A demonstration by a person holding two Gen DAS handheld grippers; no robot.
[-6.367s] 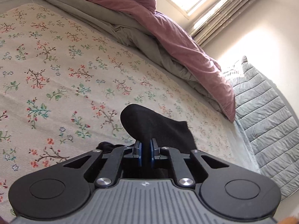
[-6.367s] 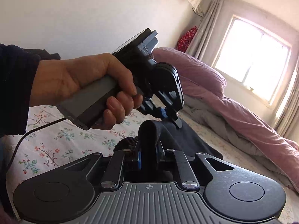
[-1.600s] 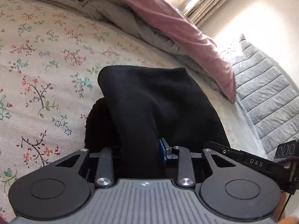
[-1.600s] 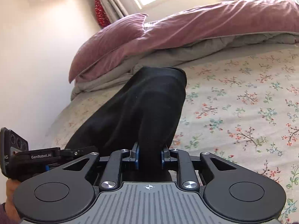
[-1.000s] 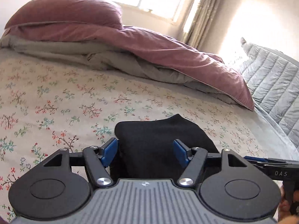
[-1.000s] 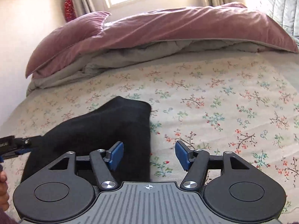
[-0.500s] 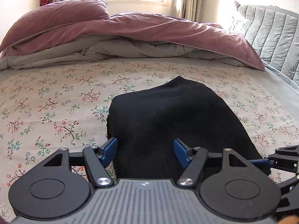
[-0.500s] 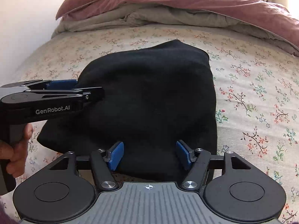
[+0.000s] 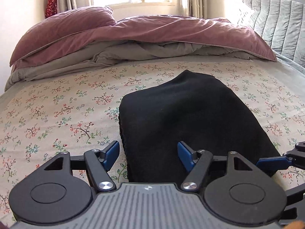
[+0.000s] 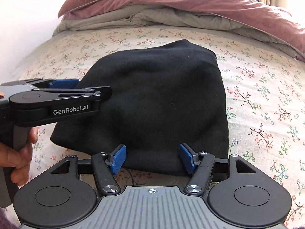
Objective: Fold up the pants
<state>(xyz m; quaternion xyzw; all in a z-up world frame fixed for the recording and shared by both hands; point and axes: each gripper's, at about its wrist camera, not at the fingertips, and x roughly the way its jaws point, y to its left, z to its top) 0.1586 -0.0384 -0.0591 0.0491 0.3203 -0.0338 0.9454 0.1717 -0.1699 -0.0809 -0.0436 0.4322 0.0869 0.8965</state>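
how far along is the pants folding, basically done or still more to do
Done: the black fabric pants lie as one compact folded bundle on the floral bed sheet. In hand: nothing; the left gripper and right gripper are both open, jaws spread at the bundle's near edge. Left: probably only pulling the grippers away, or tidying the slightly bulging, uneven far edge.

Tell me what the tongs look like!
Each pair of tongs is black, with two round discs, silver screws and a ribbed grey middle plate. The left tongs and right tongs both end in blue fingertips. White letters on the left one's side say GenRobot.AI. A bare hand wraps its grey handle.
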